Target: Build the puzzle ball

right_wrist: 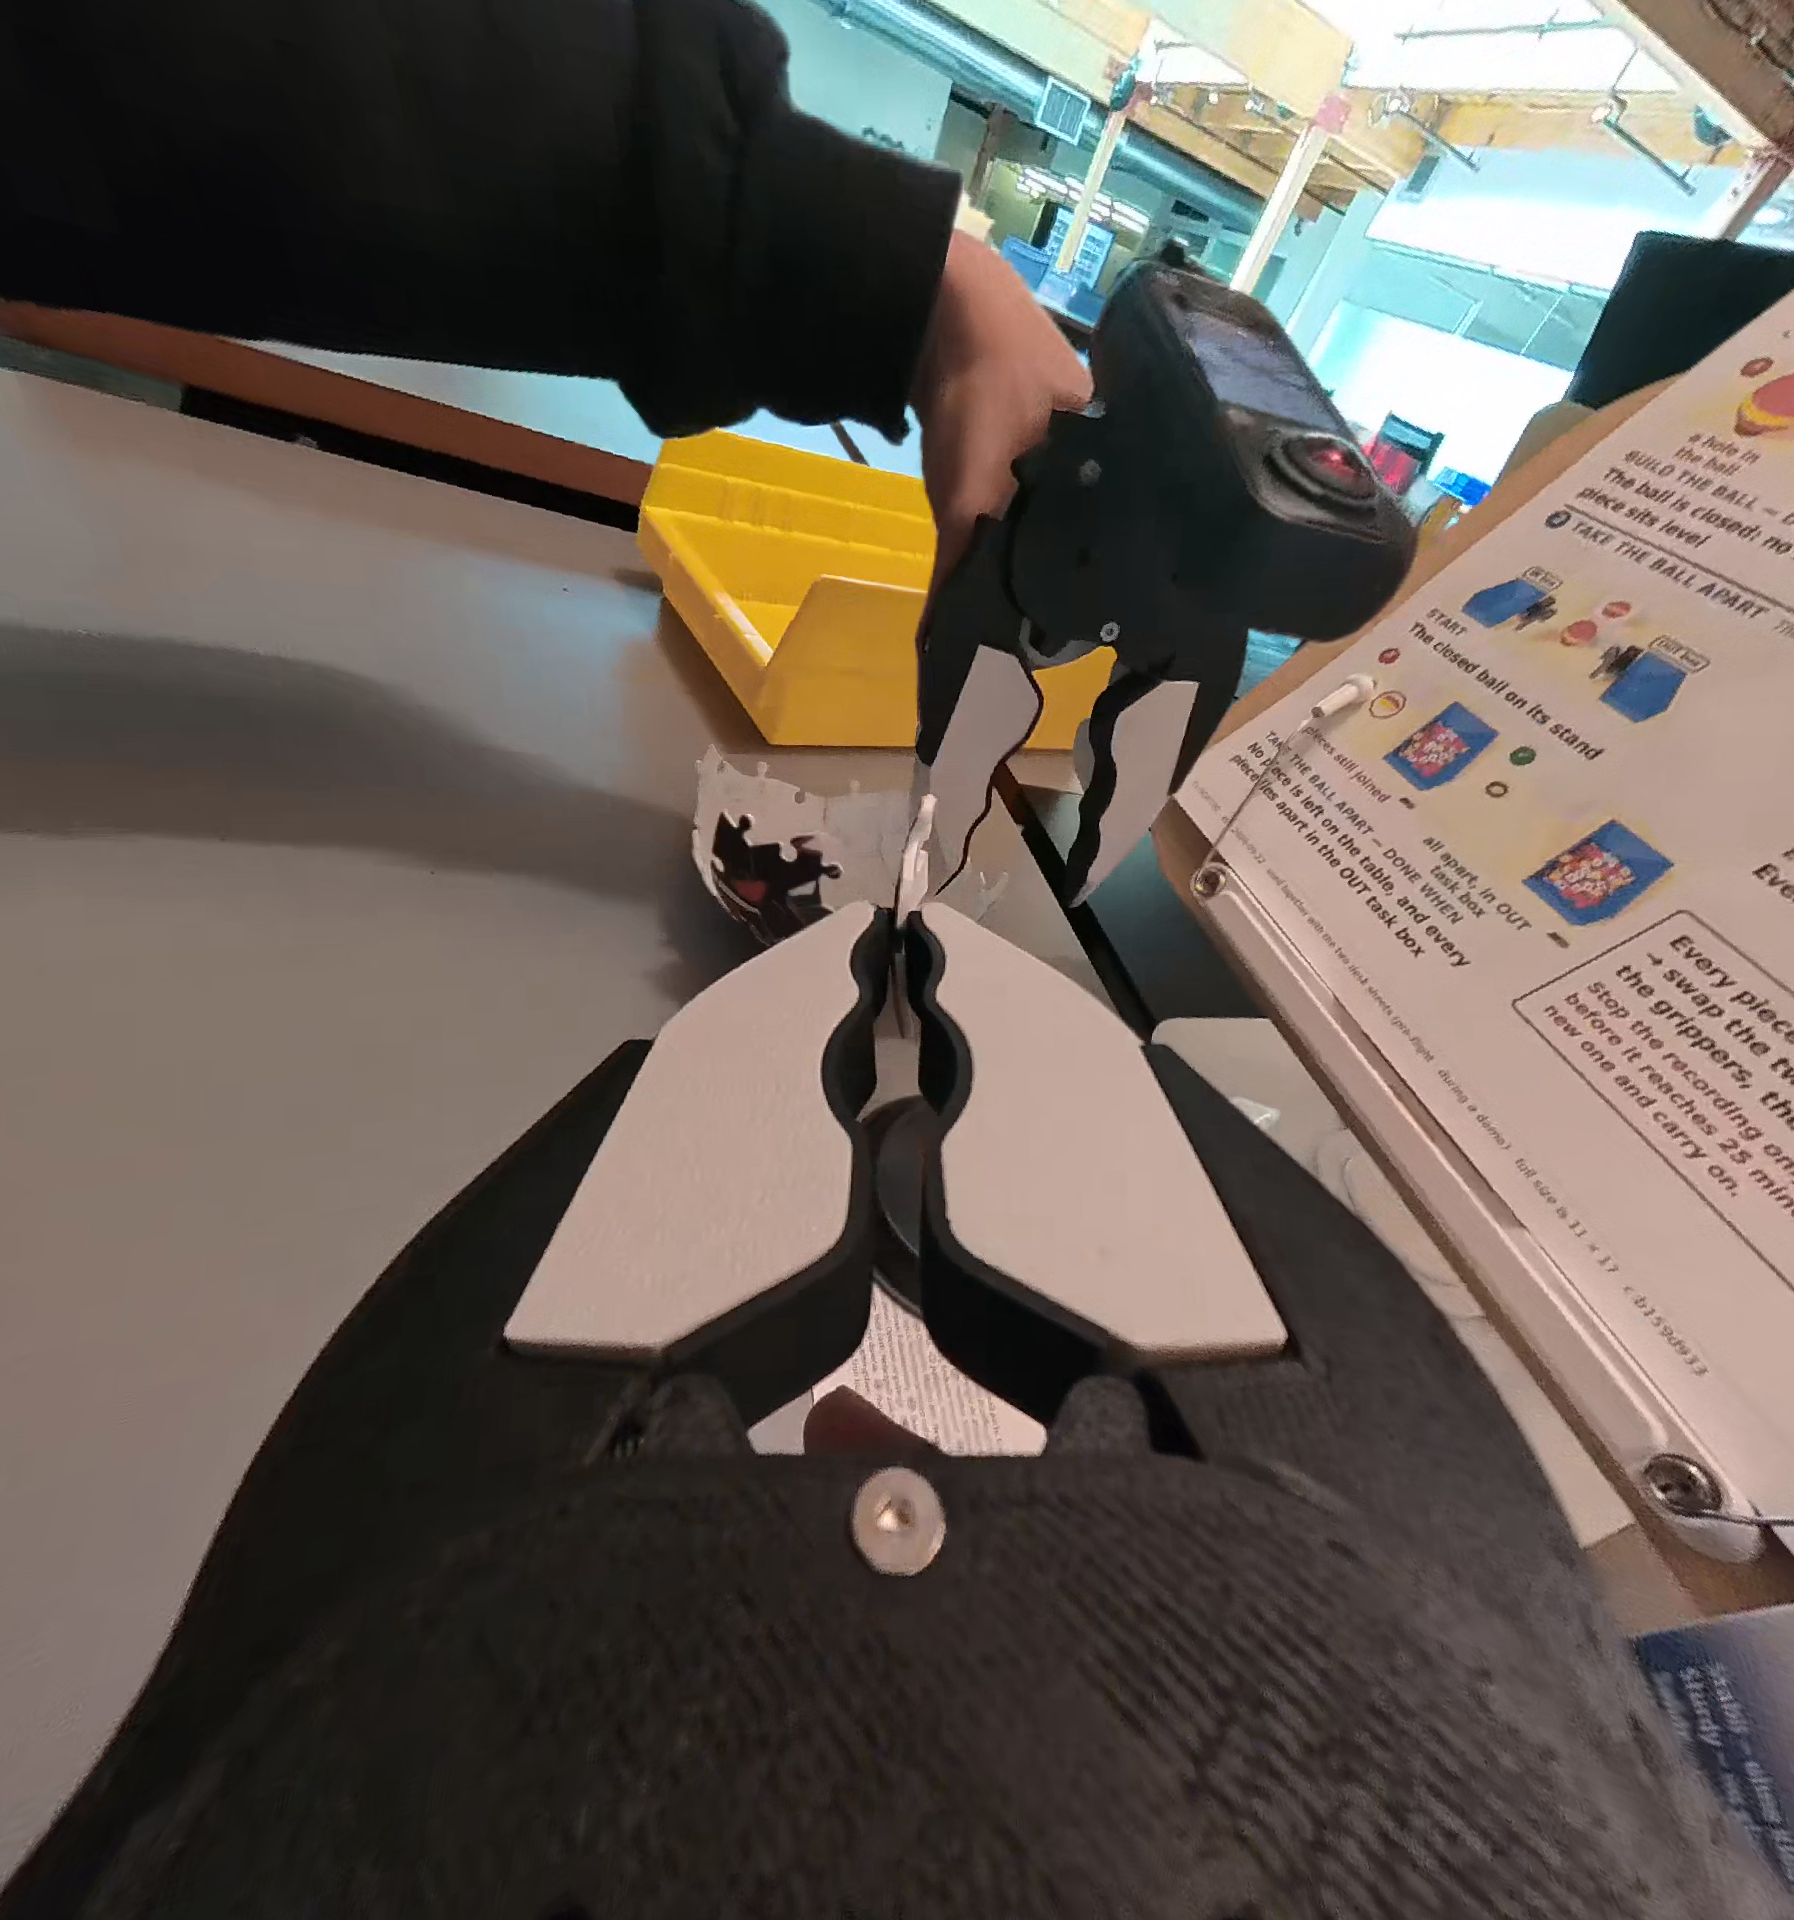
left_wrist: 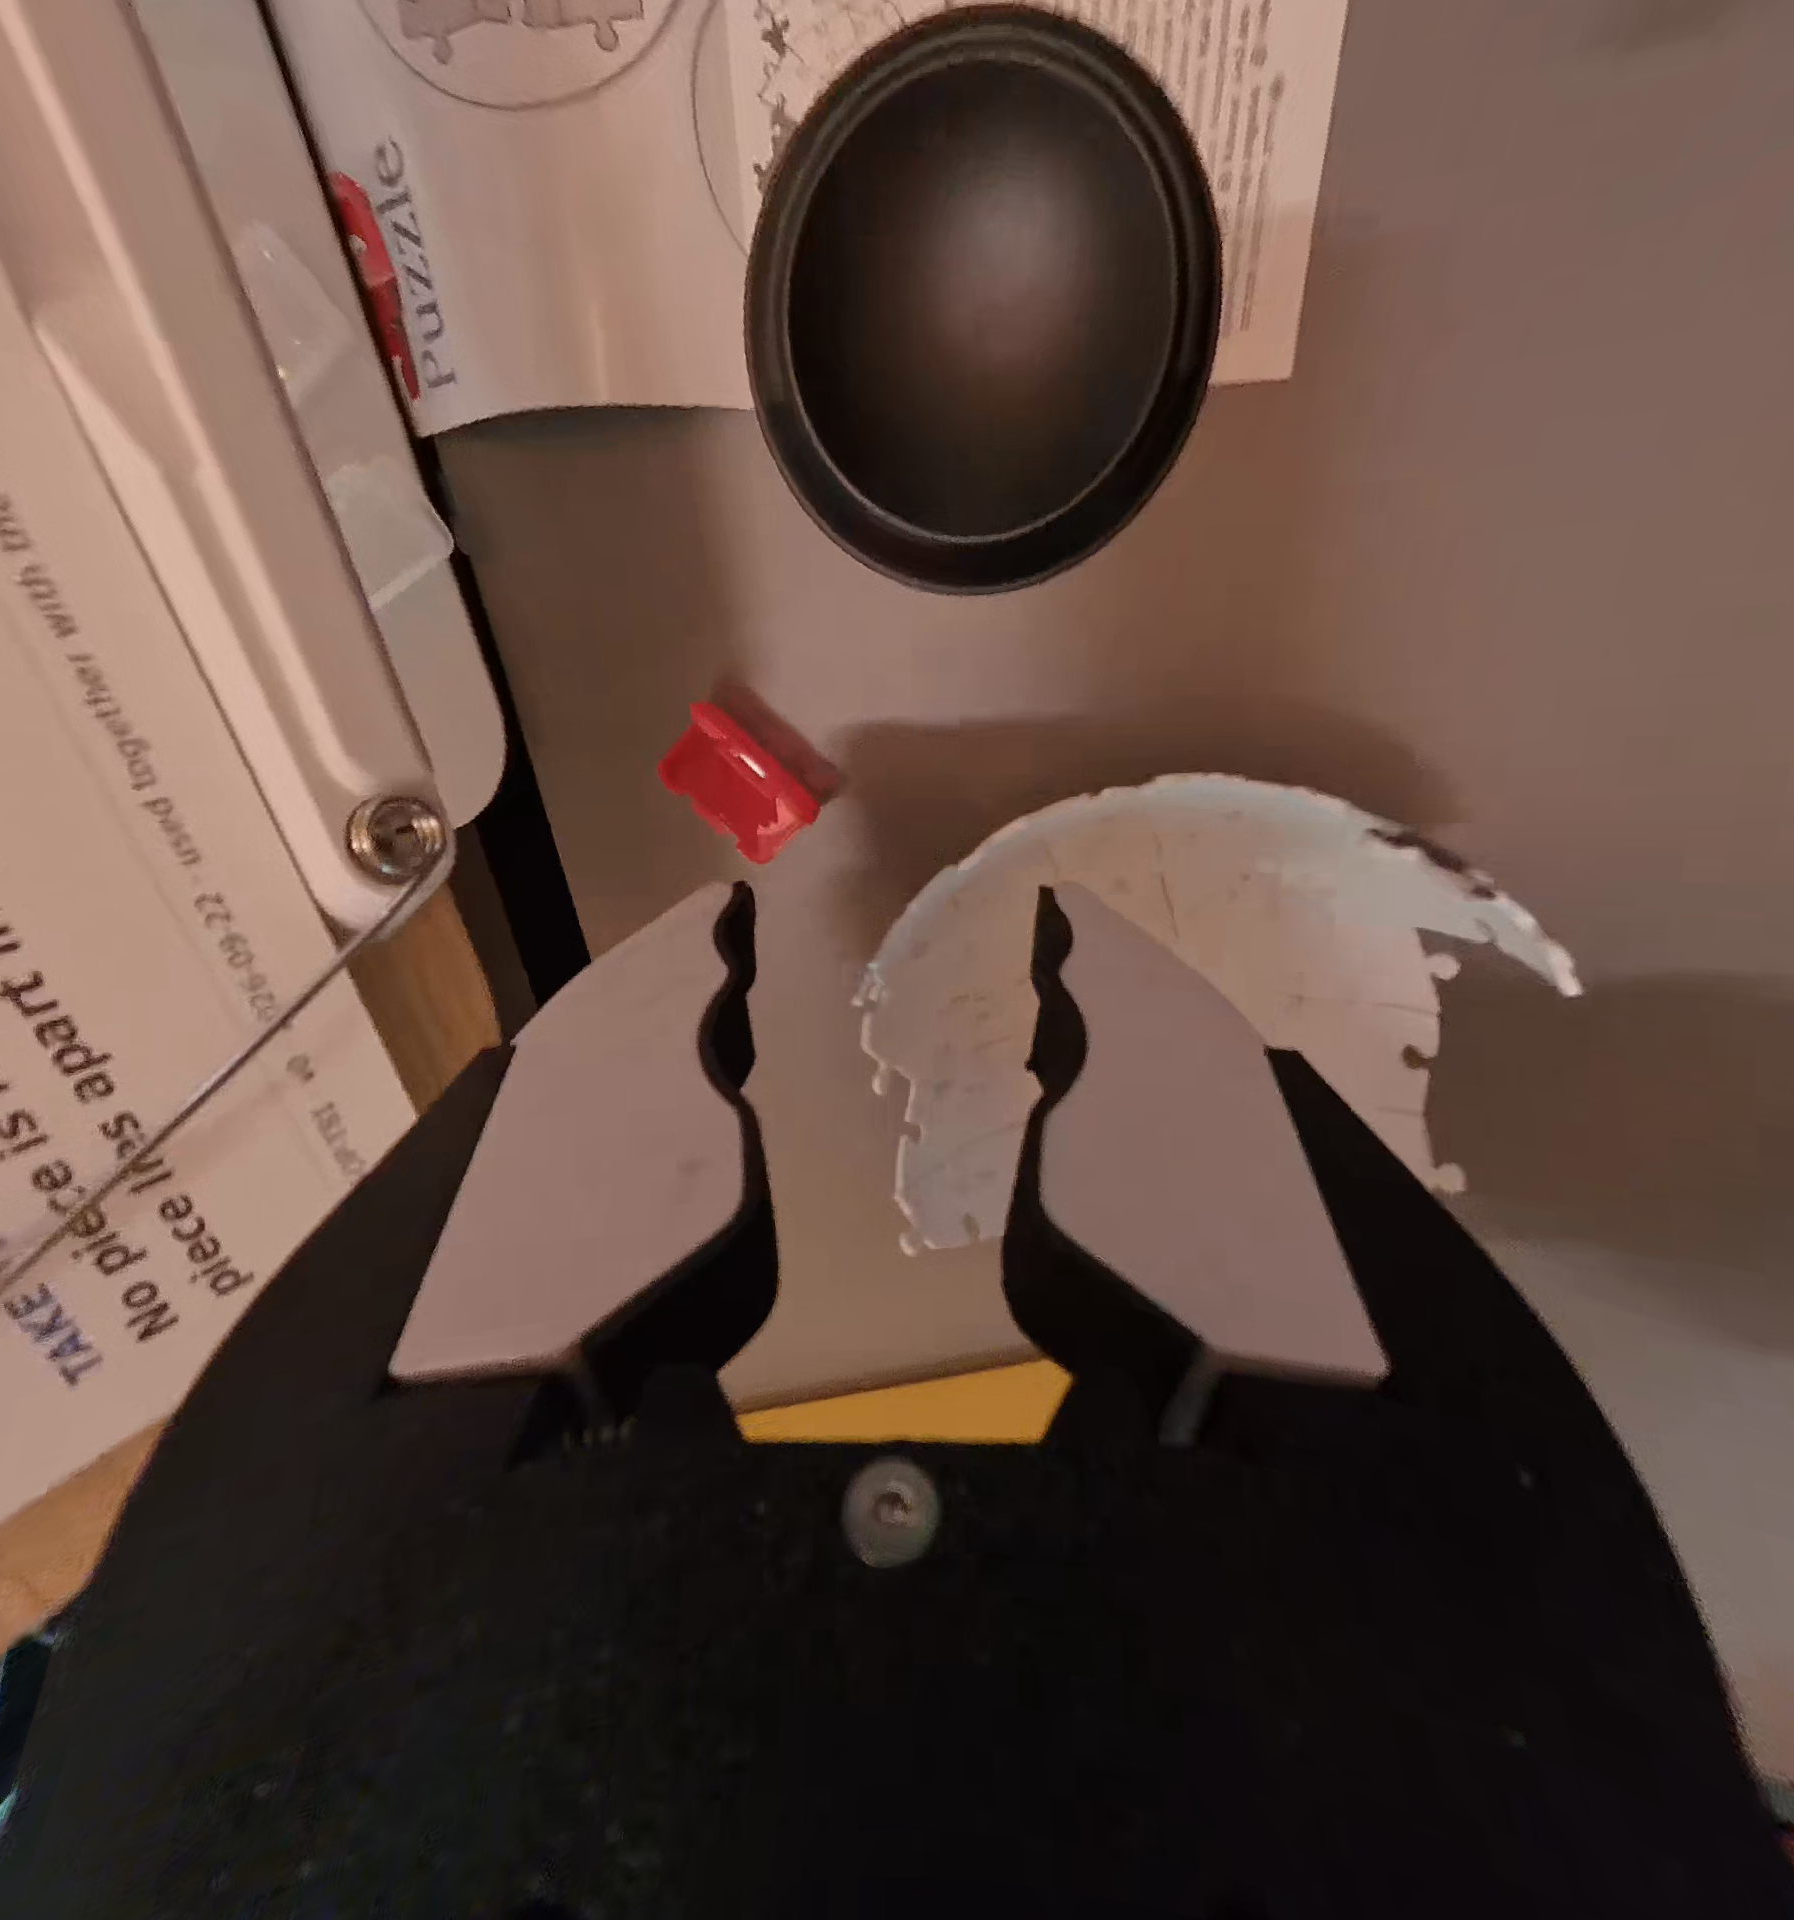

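Left wrist view: the left gripper point(left_wrist: 893, 904) hangs with its jaws apart and nothing between them, above the grey table point(left_wrist: 1495, 520). The partial puzzle ball point(left_wrist: 1184, 935) lies on the table just beyond the right finger, an arched shell with its white inner face towards the camera and its long axis running left to right. A red clip point(left_wrist: 742, 781) lies beside it; a black stand point(left_wrist: 981, 317) sits farther off.

Right wrist view: the right gripper point(right_wrist: 898, 930) is clamped on a white puzzle piece point(right_wrist: 914, 857) (held upright, long axis vertical), close to the shell's rim. A yellow bin point(right_wrist: 831, 592) stands behind.
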